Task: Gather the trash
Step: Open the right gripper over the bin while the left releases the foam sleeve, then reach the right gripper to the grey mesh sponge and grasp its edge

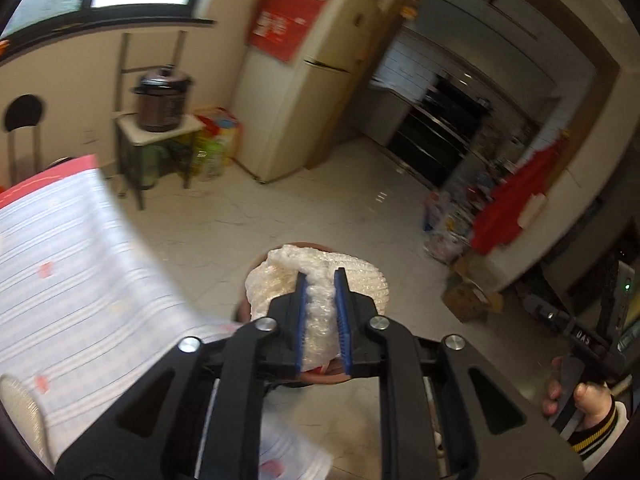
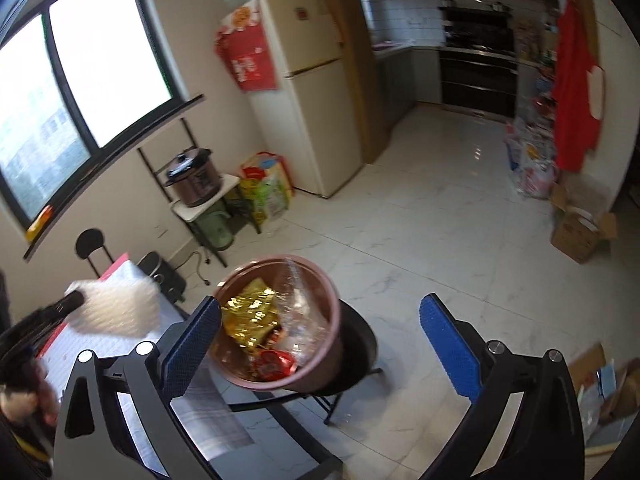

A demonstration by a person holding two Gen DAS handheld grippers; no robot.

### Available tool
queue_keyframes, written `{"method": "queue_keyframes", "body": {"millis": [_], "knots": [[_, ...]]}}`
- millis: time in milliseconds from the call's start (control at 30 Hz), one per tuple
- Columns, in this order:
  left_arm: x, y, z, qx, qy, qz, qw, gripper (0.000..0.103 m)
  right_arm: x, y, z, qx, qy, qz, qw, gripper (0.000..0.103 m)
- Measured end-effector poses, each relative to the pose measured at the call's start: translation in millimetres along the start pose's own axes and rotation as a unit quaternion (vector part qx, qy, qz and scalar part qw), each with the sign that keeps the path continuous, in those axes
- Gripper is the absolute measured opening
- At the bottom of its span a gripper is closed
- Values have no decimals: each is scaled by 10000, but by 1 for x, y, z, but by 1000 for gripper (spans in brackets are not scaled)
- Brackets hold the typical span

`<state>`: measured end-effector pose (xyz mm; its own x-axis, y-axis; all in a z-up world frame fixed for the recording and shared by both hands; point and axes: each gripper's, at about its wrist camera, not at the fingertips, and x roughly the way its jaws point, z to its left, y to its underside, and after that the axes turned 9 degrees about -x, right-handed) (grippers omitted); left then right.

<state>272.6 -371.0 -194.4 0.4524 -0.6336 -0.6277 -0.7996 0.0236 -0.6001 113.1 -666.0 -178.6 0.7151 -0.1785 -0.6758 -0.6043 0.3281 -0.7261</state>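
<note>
Left gripper (image 1: 323, 280) has a wad of bubble wrap (image 1: 320, 280) pinched between its narrow jaws, just short of the pink trash bin (image 2: 280, 320), presumably for dropping in. Right gripper (image 2: 320, 320) hangs with jaws wide and empty, the bin just beyond them.

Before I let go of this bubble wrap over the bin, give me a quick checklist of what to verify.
1. Bubble wrap between the left gripper pads: ok.
2. Bubble wrap over the pink bin: cannot tell; the right wrist view shows it off to one side.
3. Bin upright on the black stool: ok.
4. Room left in the bin above the gold wrapper: ok.
5. Right gripper open, holding nothing: ok.
</note>
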Motion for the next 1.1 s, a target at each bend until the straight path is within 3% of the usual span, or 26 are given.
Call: {"method": "queue_keyframes", "body": {"millis": [33,67,233,467,600,733,867,1033,1100], "knots": [[7,-3,-5,52,-23,-30,10000,47,-1,1,-4,47,26,7,10000,98],[10,-6,-10,65,9,-137,9999,60,-3,2,-8,79,44,-5,10000,98],[-11,-11,-15,148,81,-409,9990,65,-8,4,-15,132,5,-108,9999,98],[-92,-4,24,5,-585,-1002,9932,67,0,-4,12,-25,-439,-167,9989,98],[-164,10,71,-233,-1220,-1510,9807,67,11,-9,57,-304,-839,-123,9959,98],[-251,43,122,-587,-2091,-2024,9549,66,23,-10,116,-652,-1319,28,9891,98],[-337,93,172,-1200,-2836,-2492,9182,66,32,2,194,-1166,-1874,256,9750,98],[-411,156,230,-1899,-3449,-2687,8791,66,32,37,292,-1759,-2441,667,9513,98],[-430,176,249,-2099,-3562,-2710,8693,66,33,57,331,-2051,-2606,884,9393,98]]}}
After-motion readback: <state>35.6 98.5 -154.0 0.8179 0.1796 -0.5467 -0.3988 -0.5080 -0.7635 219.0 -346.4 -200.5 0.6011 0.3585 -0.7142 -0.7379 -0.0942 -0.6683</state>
